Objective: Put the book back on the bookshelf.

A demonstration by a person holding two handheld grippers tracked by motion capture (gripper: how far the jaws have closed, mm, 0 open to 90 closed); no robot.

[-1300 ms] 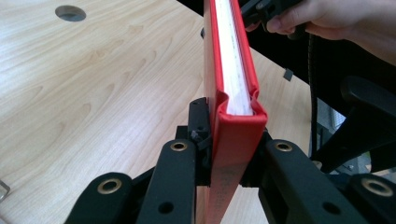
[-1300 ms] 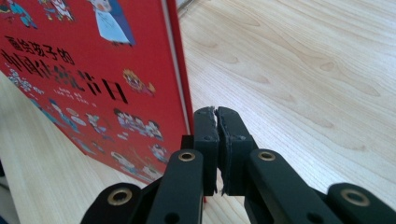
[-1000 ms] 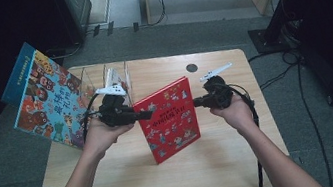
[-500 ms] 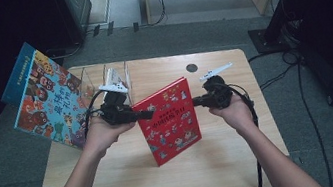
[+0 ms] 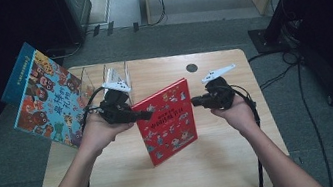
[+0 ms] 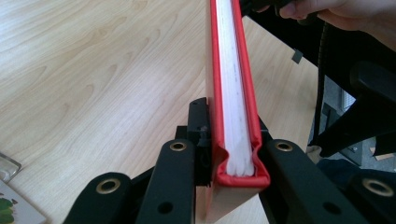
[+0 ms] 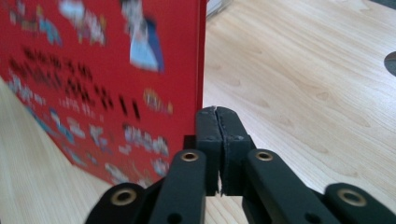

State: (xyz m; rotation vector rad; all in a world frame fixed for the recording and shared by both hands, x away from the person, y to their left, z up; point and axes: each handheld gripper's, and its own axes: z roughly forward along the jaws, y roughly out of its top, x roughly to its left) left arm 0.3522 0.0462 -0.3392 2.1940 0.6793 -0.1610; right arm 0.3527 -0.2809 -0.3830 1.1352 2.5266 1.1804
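A red picture book stands upright on its lower edge on the wooden table, tilted a little. My left gripper is shut on its left edge. In the left gripper view the jaws clamp the red covers and white pages at their near end. My right gripper hovers just off the book's right edge. Its jaws have just been opening a hair, but in the right gripper view the pads still stand together with nothing between them, and the red cover lies just left of them.
A large colourful picture book leans out over the table's left edge beside a clear acrylic rack at the back left. A dark round hole sits near the table's far edge. Cables trail on the floor at the right.
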